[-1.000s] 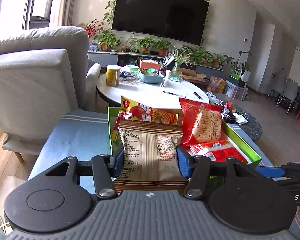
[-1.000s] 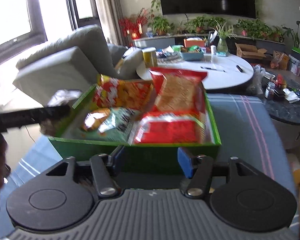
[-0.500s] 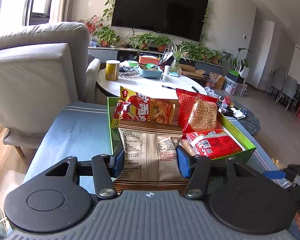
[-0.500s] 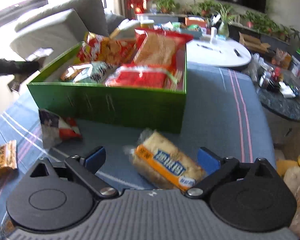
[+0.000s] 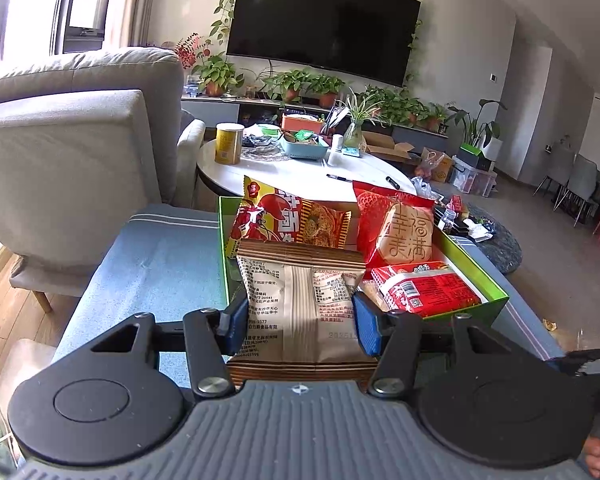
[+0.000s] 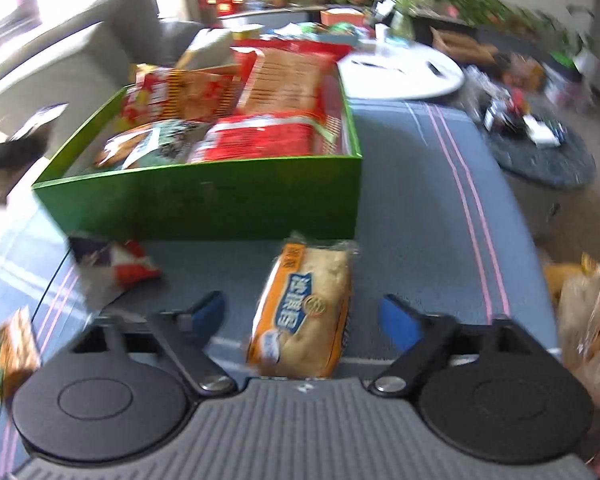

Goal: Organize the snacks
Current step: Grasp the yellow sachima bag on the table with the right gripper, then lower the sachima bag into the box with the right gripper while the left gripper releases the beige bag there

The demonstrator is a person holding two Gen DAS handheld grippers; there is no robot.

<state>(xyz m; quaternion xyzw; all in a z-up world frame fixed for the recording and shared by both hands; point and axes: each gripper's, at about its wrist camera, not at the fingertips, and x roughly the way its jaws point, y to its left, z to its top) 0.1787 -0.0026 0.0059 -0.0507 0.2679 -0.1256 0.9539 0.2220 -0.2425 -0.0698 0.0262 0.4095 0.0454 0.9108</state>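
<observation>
My left gripper point(image 5: 300, 320) is shut on a beige and brown snack packet point(image 5: 300, 300) and holds it near the left side of the green box point(image 5: 496, 294). The box holds a red and yellow noodle bag point(image 5: 292, 220), a red cake bag point(image 5: 400, 228) and a flat red packet point(image 5: 424, 286). My right gripper point(image 6: 304, 316) is open around an orange and cream bread packet point(image 6: 308, 312) that lies on the blue cloth in front of the green box point(image 6: 204, 200); the pads point(image 6: 398, 320) stand apart from it.
A red and dark small packet point(image 6: 116, 260) and a green-orange packet point(image 6: 12, 348) lie on the blue cloth left of the bread. More bagged snacks point(image 6: 592, 320) sit at the right edge. A grey armchair point(image 5: 72, 160) and a white round table point(image 5: 300, 172) stand behind the box.
My right gripper pulled back from the box, lowered, opened wide, and now straddles the bread packet. My left gripper kept its packet and drew back slightly from the box.
</observation>
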